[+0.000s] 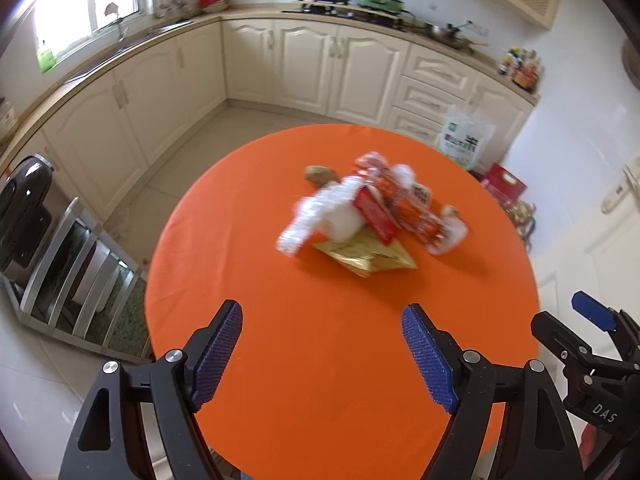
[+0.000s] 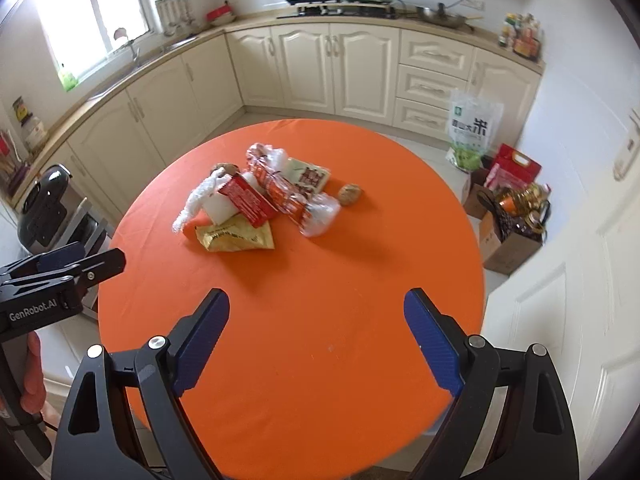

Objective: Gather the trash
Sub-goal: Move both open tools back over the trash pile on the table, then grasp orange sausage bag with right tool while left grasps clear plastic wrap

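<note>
Near half of worktop bare, open approach to trash pile; lone brown lump just right of pile.

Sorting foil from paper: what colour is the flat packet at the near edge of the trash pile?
Gold, with dark print; the packet shows sharpest in the right wrist view.

Daylight from the window at upper left fills both views brightly, blown out to white glare. The trash pile is smeared by motion blur in the left wrist view, sharper in the right. Fisheye bends cabinets; corners vignette dark.
</note>
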The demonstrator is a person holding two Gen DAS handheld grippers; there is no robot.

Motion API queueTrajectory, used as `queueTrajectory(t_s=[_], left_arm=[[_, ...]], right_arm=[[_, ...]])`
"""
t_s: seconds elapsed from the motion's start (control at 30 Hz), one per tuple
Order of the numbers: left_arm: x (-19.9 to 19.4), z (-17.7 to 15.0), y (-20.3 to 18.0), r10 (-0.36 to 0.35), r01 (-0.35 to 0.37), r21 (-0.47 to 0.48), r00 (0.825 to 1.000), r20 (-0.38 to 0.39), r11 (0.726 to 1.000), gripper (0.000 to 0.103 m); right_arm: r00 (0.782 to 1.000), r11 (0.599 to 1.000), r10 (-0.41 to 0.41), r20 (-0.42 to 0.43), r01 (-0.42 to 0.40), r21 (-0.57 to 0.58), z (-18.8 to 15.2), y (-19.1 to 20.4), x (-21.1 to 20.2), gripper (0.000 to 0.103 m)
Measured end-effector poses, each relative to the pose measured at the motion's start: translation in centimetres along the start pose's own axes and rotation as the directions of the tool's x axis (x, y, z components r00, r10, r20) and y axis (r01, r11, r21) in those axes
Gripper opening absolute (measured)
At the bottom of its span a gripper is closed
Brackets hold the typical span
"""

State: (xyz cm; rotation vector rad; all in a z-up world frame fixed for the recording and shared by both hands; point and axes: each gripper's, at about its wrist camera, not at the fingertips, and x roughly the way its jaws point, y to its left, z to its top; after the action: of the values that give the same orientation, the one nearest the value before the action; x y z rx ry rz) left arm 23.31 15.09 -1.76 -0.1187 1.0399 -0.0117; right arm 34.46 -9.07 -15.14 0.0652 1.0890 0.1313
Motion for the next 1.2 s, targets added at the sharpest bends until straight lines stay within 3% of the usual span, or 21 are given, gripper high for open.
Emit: queueTrajectory(t_s=[0.27,0.67,0.77,0.83,0.9,0.93,1.13,1.2], left_arm=[[4.6,4.8,3.6,0.050,-0.053,-0.086,0.998,-0.041,0.995,0.078],[14.3,10.0,4.5,-0.025,0.014,-0.076,0.990,-0.138,0.997,0.078],[15.7,10.8,4.7,-0.036,0.024,-0.086,0.989,-0.144,0.996,0.078],[16.4,11.1,4.8,-0.047,0.034,-0.089,0.988,-0.149,0.995,0.078],[17.0,11.8,5.1,-0.059,0.044,-0.102,0.987,-0.151,0.994,0.078],[17.2,12.0,5.1,-0.061,0.046,-0.106,0.987,-0.149,0.993,0.078],[19.3,13.7,5.4,-0.096,0.078,-0.124,0.985,-0.144,0.989,0.077],[20.2,13.9,5.5,-0.091,0.073,-0.118,0.985,-0.149,0.990,0.070]], right_arm=[[1.000,0.989,-0.009,-0.024,0.006,-0.146,4.2,2.8,7.0,0.091],[0.991,0.954,-0.093,-0.099,0.061,-0.294,7.5,3.5,18.1,0.089],[0.987,0.951,-0.112,-0.114,0.073,-0.301,7.6,3.1,19.6,0.079],[0.986,0.955,-0.090,-0.137,0.047,-0.291,7.6,2.6,20.3,0.062],[0.986,0.965,-0.064,-0.152,0.022,-0.262,7.7,2.0,20.8,0.056],[0.987,0.970,-0.036,-0.157,-0.004,-0.245,7.9,1.6,20.9,0.047],[0.989,0.978,0.017,-0.148,-0.048,-0.204,8.0,1.1,20.2,0.029],[0.987,0.978,0.043,-0.154,-0.072,-0.194,8.1,1.0,20.0,0.028]])
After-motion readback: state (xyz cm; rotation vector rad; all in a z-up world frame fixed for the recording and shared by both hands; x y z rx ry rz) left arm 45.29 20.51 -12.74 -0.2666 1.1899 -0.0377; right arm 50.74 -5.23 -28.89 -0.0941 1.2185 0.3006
